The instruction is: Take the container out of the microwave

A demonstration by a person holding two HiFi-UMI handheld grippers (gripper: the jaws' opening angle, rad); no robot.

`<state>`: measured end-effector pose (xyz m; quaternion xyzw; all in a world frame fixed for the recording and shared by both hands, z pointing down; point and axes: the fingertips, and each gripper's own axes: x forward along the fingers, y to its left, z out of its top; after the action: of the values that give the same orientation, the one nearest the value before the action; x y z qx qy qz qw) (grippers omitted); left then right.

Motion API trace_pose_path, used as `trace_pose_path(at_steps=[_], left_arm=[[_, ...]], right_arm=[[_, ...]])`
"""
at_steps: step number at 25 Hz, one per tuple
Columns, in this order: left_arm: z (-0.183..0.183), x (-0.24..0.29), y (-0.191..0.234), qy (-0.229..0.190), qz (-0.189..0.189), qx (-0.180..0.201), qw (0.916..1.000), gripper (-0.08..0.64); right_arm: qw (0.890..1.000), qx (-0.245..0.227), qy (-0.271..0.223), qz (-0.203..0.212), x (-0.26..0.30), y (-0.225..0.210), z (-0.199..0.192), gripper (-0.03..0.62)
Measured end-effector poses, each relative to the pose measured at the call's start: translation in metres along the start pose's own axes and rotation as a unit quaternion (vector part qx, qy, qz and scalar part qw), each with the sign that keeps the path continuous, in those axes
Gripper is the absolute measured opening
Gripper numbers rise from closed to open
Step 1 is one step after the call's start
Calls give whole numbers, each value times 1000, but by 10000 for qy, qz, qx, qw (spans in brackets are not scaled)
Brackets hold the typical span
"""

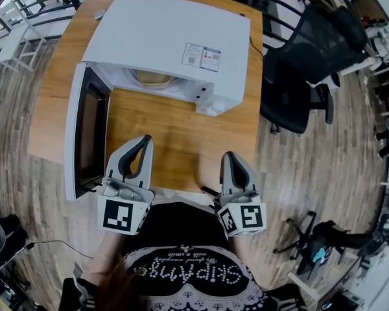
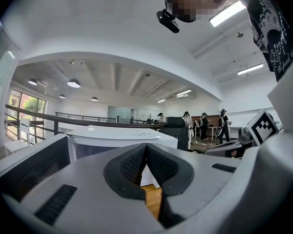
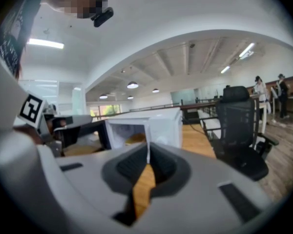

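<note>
Head view: I'm holding both claws low over the wooden surface [image 1: 175, 135], facing one white microwave [image 1: 175, 37] with its door [image 1: 84, 128] hanging open to the left. One container [image 1: 152, 78], tan and round, is sitting inside the cavity, with only its near edge showing. My left claw [image 1: 142, 142] and right claw [image 1: 230, 155] are both well apart from it. One black chair [image 1: 311, 63] is standing beside the surface.

Left gripper view: the left claw is pinching closed on nothing, microwave ahead.

Right gripper view: the right claw's tips are meeting too, nothing between them. The container is peeking out of the microwave.

I'm guessing it's a stiff, light dish, maybe hot or slick. I'm judging the near rim the best hold, keeping it level.
</note>
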<state>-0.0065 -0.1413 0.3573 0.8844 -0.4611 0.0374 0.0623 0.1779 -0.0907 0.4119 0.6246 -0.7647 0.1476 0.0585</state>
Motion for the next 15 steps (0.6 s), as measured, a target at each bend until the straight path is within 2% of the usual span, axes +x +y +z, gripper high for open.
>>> trace_pose_path(at_steps=[15], left_arm=[[2, -11, 1, -56, -79, -29, 9999, 31]], right_arm=[[10000, 65, -3, -50, -4, 11, -1, 37]])
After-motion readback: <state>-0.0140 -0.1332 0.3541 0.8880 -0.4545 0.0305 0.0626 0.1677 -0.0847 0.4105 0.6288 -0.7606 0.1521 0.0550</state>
